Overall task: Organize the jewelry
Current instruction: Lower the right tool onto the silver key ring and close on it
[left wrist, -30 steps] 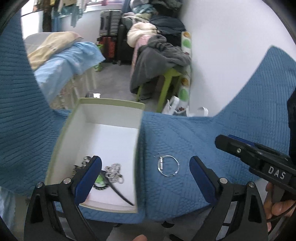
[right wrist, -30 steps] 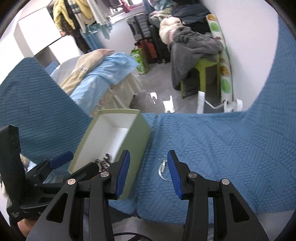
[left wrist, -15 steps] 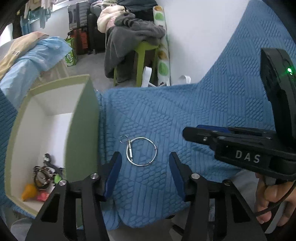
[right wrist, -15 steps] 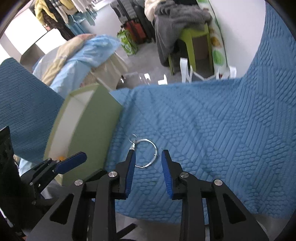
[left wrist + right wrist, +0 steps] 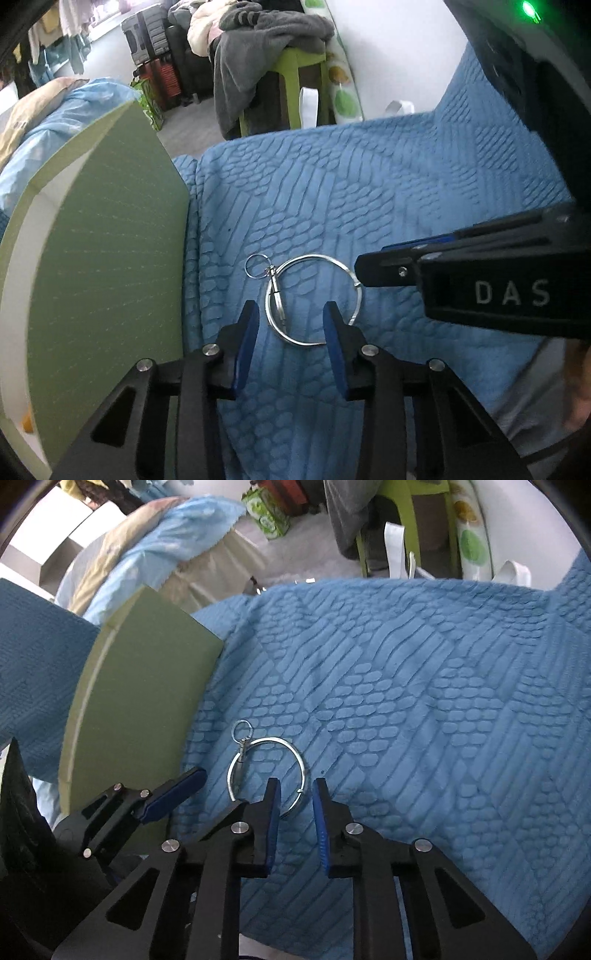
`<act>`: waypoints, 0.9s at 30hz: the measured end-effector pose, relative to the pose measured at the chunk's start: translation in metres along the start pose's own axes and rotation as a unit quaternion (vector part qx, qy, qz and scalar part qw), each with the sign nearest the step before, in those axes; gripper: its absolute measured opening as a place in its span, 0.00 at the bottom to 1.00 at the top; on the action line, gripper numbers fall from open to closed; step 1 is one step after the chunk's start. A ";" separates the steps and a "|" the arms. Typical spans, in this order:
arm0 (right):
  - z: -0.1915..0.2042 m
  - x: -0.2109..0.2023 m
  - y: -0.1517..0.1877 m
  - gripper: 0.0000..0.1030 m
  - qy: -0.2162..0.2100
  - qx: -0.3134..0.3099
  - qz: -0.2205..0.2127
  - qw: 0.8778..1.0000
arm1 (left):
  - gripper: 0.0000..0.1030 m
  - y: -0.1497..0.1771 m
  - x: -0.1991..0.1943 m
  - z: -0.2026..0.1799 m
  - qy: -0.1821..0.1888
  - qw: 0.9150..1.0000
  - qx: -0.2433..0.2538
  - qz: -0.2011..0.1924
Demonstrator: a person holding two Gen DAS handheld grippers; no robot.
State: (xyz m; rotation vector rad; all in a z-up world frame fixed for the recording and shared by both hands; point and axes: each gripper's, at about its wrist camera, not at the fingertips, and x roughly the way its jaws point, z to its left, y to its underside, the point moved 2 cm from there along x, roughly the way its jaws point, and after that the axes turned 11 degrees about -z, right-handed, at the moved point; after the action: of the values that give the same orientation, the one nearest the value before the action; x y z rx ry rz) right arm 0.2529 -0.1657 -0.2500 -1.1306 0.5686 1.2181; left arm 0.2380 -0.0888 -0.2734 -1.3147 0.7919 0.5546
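1. Jewelry item in play: a silver ring hoop (image 5: 313, 300) with a small clasp and a smaller loop (image 5: 255, 266) attached, lying flat on the blue quilted cover (image 5: 424, 709), just beside the green box (image 5: 107, 258).
2. Left gripper (image 5: 290, 325): fingers apart, nothing held. They straddle the near-left part of the hoop; the right finger's tip appears to sit inside or on the hoop's near arc. Contact with the wire cannot be confirmed.
3. Right gripper (image 5: 296, 797): fingers parted with a narrow gap, nothing clamped. The hoop's near-right edge, by the join in the wire, lies at the mouth of that gap.
4. Both grippers sit close together on the same small object; in the left wrist view the right gripper's finger tip (image 5: 373, 269) reaches the hoop's far-right edge.
5. Judged step: closing on the hoop to lift it into the box.
6. Risks, as judged:
   - Thin wire flat on soft fabric; fingers may close over it, or pinch the cover and drag it.
   - Two grippers on one hoop could collide or pull against each other.
   - A grip at the edge could let the hoop pivot and swing, and the dangling clasp could snag the quilting.
   - The box wall is close on the left; a wide lift could knock it.
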 end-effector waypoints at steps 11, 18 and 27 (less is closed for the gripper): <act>-0.001 0.019 0.007 0.13 0.013 -0.007 0.041 0.999 | 0.24 0.008 0.017 -0.002 -0.004 0.999 0.037 -0.009; -0.001 0.024 0.003 0.12 0.016 -0.041 0.074 0.996 | 0.09 0.006 0.019 -0.002 0.002 0.999 0.041 -0.010; 0.002 0.014 0.006 0.05 0.037 -0.053 0.048 0.997 | 0.00 0.002 0.005 0.011 0.025 0.999 -0.011 -0.025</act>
State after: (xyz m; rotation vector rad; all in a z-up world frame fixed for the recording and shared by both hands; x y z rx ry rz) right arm 0.2508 -0.1583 -0.2631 -1.2541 0.6254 1.3069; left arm 0.2420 -0.0786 -0.2778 -1.3683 0.7939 0.4942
